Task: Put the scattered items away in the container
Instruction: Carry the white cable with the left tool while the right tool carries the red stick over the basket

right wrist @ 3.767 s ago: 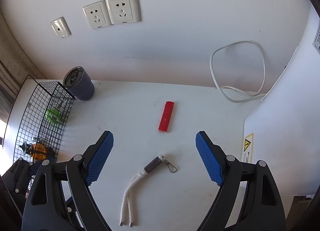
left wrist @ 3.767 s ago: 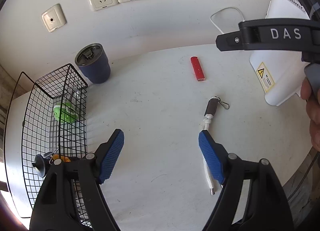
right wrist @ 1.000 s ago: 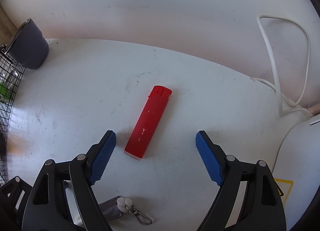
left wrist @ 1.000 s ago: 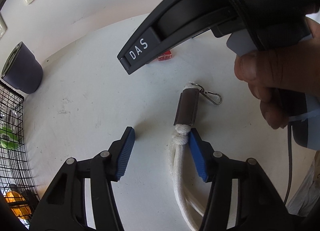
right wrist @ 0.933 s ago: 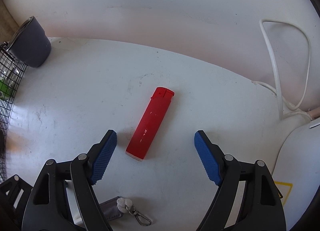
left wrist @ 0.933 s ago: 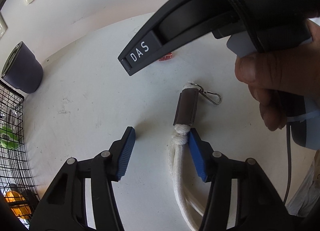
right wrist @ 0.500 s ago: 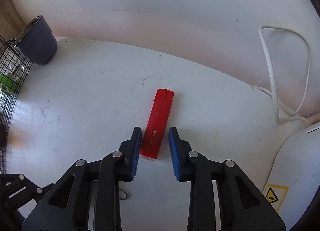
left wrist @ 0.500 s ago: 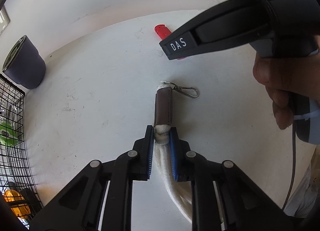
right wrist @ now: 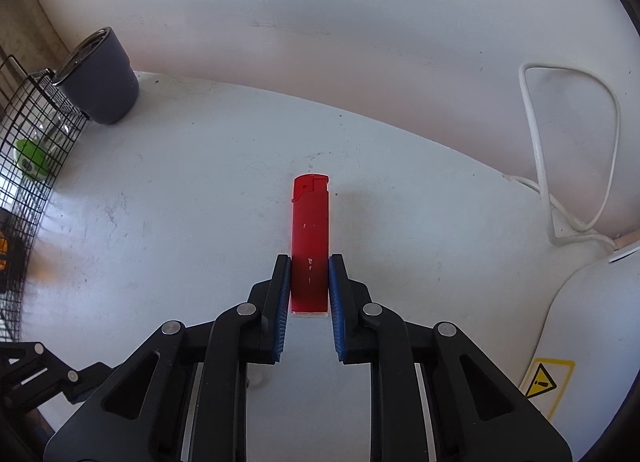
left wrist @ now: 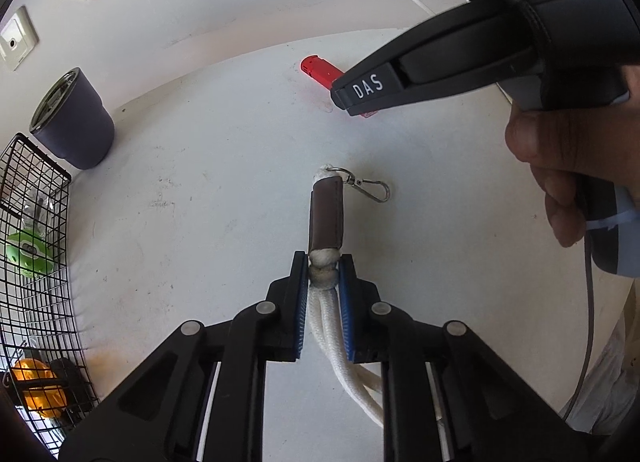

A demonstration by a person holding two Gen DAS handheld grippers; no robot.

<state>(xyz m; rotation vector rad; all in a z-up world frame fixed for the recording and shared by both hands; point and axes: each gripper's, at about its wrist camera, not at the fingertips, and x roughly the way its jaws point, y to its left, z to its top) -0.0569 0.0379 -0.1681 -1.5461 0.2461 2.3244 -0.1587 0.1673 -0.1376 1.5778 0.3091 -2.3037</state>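
**Grippers clamp lighter and lanyard on white tabletop**

Grippers in both of your hands are closed on scattered items lying on the white table [left wrist: 208, 190]. Your left gripper [left wrist: 324, 274] has its blue pads pressed against the knot of a white rope lanyard [left wrist: 326, 326], just behind its brown leather sleeve [left wrist: 327, 214]; the metal clasp [left wrist: 370, 185] at the far end lies flat on the table, and the rope's loose strands run back between the fingers. Your right gripper [right wrist: 309, 274] is pinched on the lower part of a red lighter [right wrist: 310, 238], whose cap end points away toward the wall, while its base sits between the pads. From the left wrist camera, that gripper's black body crosses above the lighter and hides most of it. A black wire basket [left wrist: 36, 262] stands at the table's left edge, already holding a green item [left wrist: 28, 254] and an orange one [left wrist: 36, 390]. A dark blue tumbler [left wrist: 74, 122] stands upright just beside the basket's far corner. A white cable [right wrist: 568, 150] loops against the wall on the right.
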